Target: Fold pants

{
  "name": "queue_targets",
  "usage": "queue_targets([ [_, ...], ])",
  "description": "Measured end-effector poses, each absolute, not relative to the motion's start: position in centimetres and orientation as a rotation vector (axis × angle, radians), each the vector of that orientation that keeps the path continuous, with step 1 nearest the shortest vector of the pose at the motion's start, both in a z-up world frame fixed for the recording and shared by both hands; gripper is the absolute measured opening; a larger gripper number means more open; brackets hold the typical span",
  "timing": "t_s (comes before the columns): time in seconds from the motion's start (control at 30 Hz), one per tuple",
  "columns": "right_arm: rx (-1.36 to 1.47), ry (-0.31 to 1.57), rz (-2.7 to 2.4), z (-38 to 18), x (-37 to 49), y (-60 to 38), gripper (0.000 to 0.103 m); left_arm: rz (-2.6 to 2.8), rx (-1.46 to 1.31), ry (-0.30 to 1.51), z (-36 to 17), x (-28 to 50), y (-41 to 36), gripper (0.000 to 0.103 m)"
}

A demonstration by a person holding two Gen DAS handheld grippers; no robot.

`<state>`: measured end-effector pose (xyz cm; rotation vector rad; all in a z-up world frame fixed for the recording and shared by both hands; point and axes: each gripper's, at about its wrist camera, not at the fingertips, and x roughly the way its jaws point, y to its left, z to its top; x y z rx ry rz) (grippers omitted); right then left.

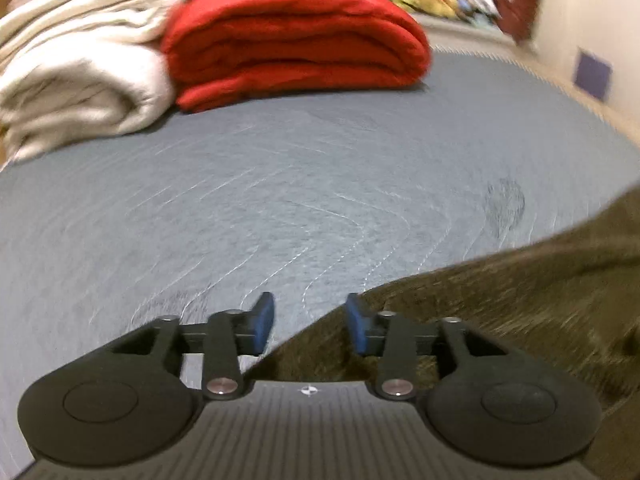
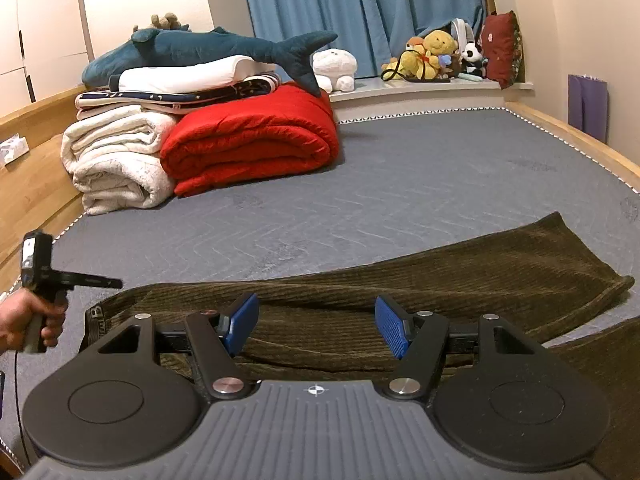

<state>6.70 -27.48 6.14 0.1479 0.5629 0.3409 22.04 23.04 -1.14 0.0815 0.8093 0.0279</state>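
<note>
Dark olive corduroy pants (image 2: pixel 440 280) lie flat on the grey mattress (image 2: pixel 400 184), waistband at the left, legs running to the right. My right gripper (image 2: pixel 316 324) is open and empty, low over the pants near the waist. My left gripper (image 1: pixel 310 322) is open and empty at the pants' edge (image 1: pixel 520 292), its right finger over the cloth and its left finger over bare mattress (image 1: pixel 280 184). The left gripper also shows in the right wrist view (image 2: pixel 108 282), held in a hand just left of the waistband.
A folded red blanket (image 2: pixel 252 144) and a folded cream blanket (image 2: pixel 116 164) lie at the mattress's far left, with a plush shark (image 2: pixel 200 50) on top. A wooden bed frame (image 2: pixel 580 140) borders the mattress. Soft toys (image 2: pixel 432 56) sit on the window ledge.
</note>
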Motion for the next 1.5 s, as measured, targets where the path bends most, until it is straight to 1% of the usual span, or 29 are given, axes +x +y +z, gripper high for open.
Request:
queue_targets([
  [0.2,0.167,0.564,0.322,6.3,7.1,-29.0,0.068,-0.09,0.18,0.925,-4.6,25.7,22.3,0.05],
  [0.23,0.165,0.564,0.315,6.3,7.1,-29.2,0.068,-0.093,0.183,0.947,-5.3,26.1,22.3,0.051],
  [0.27,0.166,0.565,0.308,6.3,7.2,-29.5,0.068,-0.09,0.183,0.956,-5.8,26.5,22.4,0.055],
  [0.3,0.167,0.565,0.301,6.2,7.2,-29.8,0.068,-0.086,0.172,0.96,-6.2,26.7,22.5,0.056],
  [0.37,0.165,0.568,0.284,6.1,7.3,-30.5,0.068,-0.085,0.127,0.97,-6.7,26.8,23.1,0.056],
  [0.4,0.162,0.568,0.276,6.0,7.3,-30.7,0.068,-0.088,0.118,0.971,-6.7,26.8,23.2,0.051],
  [0.43,0.159,0.57,0.264,5.9,7.3,-31.1,0.068,-0.103,0.119,0.969,-6.5,26.6,23.1,0.042],
  [0.47,0.158,0.573,0.251,5.8,7.3,-31.4,0.068,-0.131,0.133,0.97,-6.2,26.4,22.6,0.019],
  [0.5,0.158,0.576,0.237,5.6,7.3,-31.7,0.068,-0.14,0.186,0.963,-5.8,25.9,21.6,0.013],
  [0.53,0.159,0.579,0.222,5.5,7.3,-32.1,0.068,-0.139,0.255,0.945,-5.3,25.1,20.6,0.012],
  [0.6,0.17,0.59,0.188,5.3,7.6,-32.7,0.068,-0.149,0.329,0.9,-3.8,23.2,19.1,0.01],
  [0.73,0.258,0.617,0.143,5.2,8.0,-34.2,0.068,-0.171,0.334,0.76,0.9,17.3,17.7,0.009],
  [0.87,0.374,0.62,0.107,5.0,8.2,-35.6,0.068,-0.268,0.364,0.615,5.6,7.3,15.3,0.009],
  [0.93,0.416,0.604,0.088,4.7,8.2,-36.3,0.068,-0.339,0.387,0.571,6.5,1.9,14.1,0.009],
  [1.03,0.45,0.59,0.033,3.9,8.4,-37.0,0.068,-0.434,0.407,0.565,5.7,-5.5,13.6,0.009],
  [1.1,0.506,0.596,-0.007,3.3,8.7,-38.0,0.068,-0.49,0.396,0.617,3.4,-9.0,13.8,0.009],
  [1.2,0.57,0.597,-0.064,2.3,9.1,-39.3,0.067,-0.531,0.439,0.737,-0.5,-11.6,13.3,0.009],
  [1.23,0.587,0.604,-0.084,1.8,9.3,-39.7,0.066,-0.528,0.498,0.758,-1.4,-11.8,12.6,0.01],
  [1.27,0.602,0.611,-0.093,1.5,9.4,-40.0,0.061,-0.531,0.521,0.761,-1.6,-12.0,12.0,0.012],
  [1.3,0.618,0.62,-0.096,1.1,9.7,-40.3,0.052,-0.546,0.496,0.761,-1.4,-11.8,12.0,0.015],
  [1.4,0.658,0.642,-0.088,0.1,10.4,-41.1,0.033,-0.563,0.344,0.688,0.8,-10.9,12.9,0.016],
  [1.47,0.661,0.637,-0.064,-0.3,11.0,-41.2,0.029,-0.562,0.262,0.639,2.2,-9.4,13.0,0.016],
  [1.5,0.656,0.638,-0.05,-0.3,11.3,-41.1,0.029,-0.554,0.239,0.628,2.7,-8.9,12.5,0.016],
])
